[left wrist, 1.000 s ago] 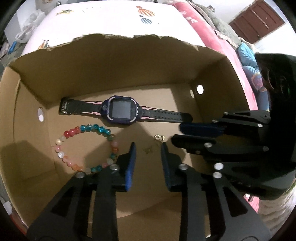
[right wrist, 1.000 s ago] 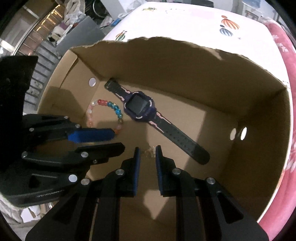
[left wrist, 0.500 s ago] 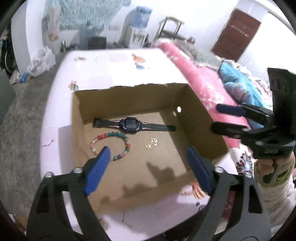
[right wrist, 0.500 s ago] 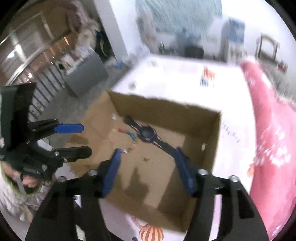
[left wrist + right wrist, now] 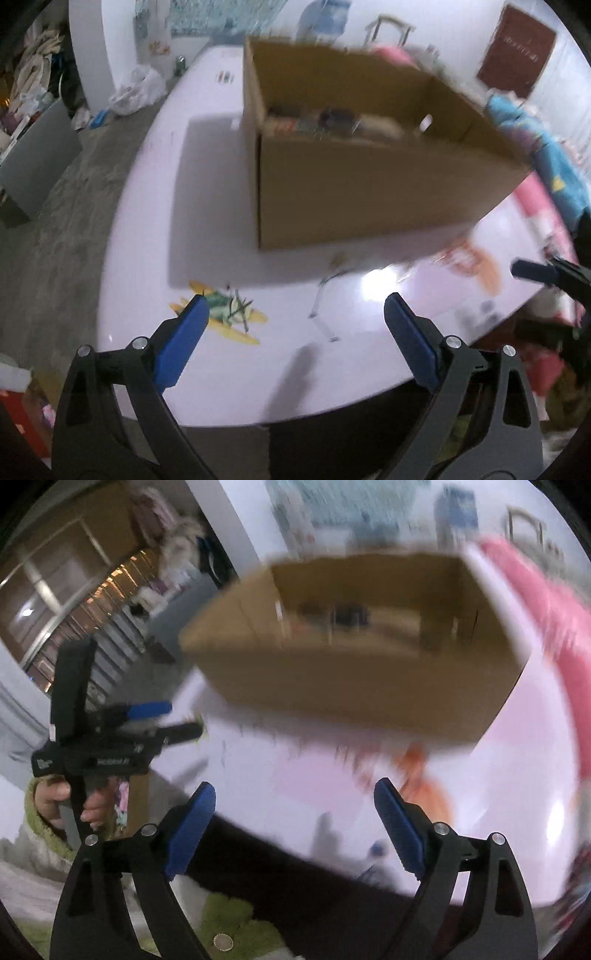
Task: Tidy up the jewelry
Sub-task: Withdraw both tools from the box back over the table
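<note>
On the left, the left gripper (image 5: 295,314) is hovering over the white bench (image 5: 155,221), its blue pads spread wide and still opening, with nothing between them. A person's hand (image 5: 68,805) is gripping its handle in the right wrist view. Under the left pad a yellow and green print (image 5: 229,317) is showing on the bench top. In the middle, the open cardboard box (image 5: 369,192) is sitting on the bench, well apart from both grippers. The jewelry is lying inside it on the floor of the box, showing only as a blurred dark watch (image 5: 338,116) and a smear of coloured beads (image 5: 291,125). On the right, the right gripper (image 5: 295,801) is likewise released, its jaws opening and empty, above the near edge of the bench.
</note>
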Motion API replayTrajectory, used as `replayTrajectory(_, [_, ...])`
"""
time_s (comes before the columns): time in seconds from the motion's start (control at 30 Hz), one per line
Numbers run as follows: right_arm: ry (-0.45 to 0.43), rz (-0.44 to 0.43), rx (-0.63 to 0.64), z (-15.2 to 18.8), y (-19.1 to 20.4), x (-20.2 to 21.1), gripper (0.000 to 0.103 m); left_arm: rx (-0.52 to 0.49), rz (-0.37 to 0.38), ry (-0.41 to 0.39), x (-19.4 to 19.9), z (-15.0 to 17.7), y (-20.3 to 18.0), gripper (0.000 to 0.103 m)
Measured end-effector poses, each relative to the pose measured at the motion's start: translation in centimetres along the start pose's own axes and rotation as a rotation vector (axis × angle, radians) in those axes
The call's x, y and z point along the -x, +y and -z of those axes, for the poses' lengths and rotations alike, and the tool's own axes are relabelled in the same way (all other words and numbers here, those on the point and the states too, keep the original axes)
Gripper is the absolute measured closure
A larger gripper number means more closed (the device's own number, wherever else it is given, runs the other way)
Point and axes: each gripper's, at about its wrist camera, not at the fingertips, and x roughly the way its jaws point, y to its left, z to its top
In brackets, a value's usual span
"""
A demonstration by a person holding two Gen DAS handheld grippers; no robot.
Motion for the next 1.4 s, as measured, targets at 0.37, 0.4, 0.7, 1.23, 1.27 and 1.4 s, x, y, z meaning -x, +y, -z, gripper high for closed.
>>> replayTrajectory(0.37, [0.033,0.185,0.086,1.5,1.6,-4.5,0.015,-0.012,-0.123,0.007,-3.4,0.4,0.6,0.008])
replayTrajectory(0.4, [0.037,0.187,0.087,1.5,1.8,-4.4,0.012,-0.018,-0.123,0.006,-3.4,0.3,0.7,0.008])
replayTrajectory(0.7, [0.006,0.100,0.005,1.2,0.3,-4.1,0.006,-0.031,-0.122,-0.007,-3.6,1.2,0.3,0.007])
replayTrajectory(1.23, [-0.038,0.031,-0.036,1.3,-0.1,-3.5,0.007,-0.044,-0.114,-0.071,-3.0,2.1,0.2,0.007])
replayTrajectory(1.27, [-0.051,0.023,-0.030,1.2,0.0,-3.5,0.007,-0.047,-0.113,-0.069,-3.0,2.1,0.2,0.007])
replayTrajectory(1.4, [-0.098,0.019,0.005,0.6,0.6,-3.1,0.007,-0.071,-0.120,-0.077,-2.5,2.0,-0.1,0.007])
